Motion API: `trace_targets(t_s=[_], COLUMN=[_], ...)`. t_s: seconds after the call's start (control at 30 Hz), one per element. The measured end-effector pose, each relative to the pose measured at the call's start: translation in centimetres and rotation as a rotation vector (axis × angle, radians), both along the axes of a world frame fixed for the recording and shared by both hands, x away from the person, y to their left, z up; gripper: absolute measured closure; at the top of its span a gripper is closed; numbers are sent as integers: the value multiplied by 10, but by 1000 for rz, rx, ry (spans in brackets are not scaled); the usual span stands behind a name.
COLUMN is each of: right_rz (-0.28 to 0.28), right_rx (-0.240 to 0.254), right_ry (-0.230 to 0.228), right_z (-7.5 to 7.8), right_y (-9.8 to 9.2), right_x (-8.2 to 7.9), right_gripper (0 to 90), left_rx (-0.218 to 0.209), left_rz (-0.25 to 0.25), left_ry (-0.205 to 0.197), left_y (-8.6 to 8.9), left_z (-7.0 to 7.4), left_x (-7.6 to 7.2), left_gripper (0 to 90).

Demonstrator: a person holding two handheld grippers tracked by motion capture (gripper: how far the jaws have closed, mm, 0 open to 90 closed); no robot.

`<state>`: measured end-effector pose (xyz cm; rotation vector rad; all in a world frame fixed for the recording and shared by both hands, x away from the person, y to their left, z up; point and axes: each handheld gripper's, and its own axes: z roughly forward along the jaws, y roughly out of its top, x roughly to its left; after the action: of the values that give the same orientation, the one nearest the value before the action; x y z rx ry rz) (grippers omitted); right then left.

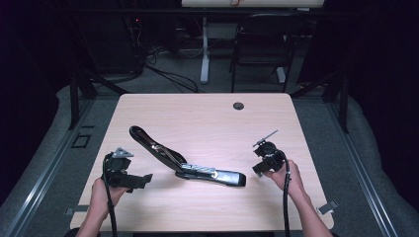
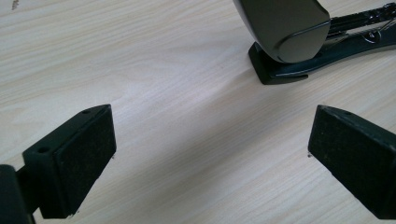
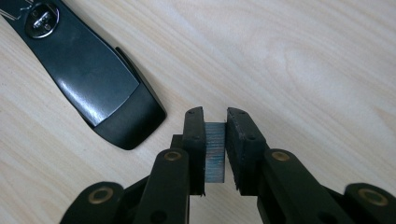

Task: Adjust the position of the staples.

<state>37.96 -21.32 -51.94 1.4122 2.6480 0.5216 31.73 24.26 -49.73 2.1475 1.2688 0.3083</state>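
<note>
I am holding a strip of staples [image 3: 215, 151] pinched between my right gripper [image 3: 215, 116] jaws, with the opened stapler [image 1: 185, 162] lying just off their tips. My left gripper [image 2: 210, 154] is standing with jaws spread wide, the stapler's end [image 2: 285, 32] lying ahead of them.

The left gripper [image 1: 141, 180] lay low over the table, jaws spread wide with nothing between its pads [image 2: 88, 158]. The right gripper [image 3: 215, 140] pointed downward, its fingers [image 3: 195, 140] nearly together, clamped on a strip of staples [image 3: 215, 151].
</note>
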Motion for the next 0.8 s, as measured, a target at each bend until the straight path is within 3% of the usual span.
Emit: trace_targets(t_s=[0.07,0.1,0.33,0.53,0.7,0.8], right_rz=[-25,2,40,83,91,105], right_rx=[50,23,33,9,37,27], right_ry=[-42,-37,-63,-89,-109,-119], right_z=[-1,1,1,2,3,4], right_y=[3,2,14,23,27,27], right_x=[-2,0,0,2,4,6], right_gripper=[782,782,783,783,783,783], left_rx=[-5,-9,-14,-32,-24,-23], left_rz=[-9,-8,-15,-32,-43,-47], left_ry=[-1,2,6,7,7,10], left_y=[0,0,1,0,-4,-6], left_z=[0,0,-2,-3,-4,-6], left_x=[0,0,1,1,2,3], left_gripper=[1,1,1,1,1,1])
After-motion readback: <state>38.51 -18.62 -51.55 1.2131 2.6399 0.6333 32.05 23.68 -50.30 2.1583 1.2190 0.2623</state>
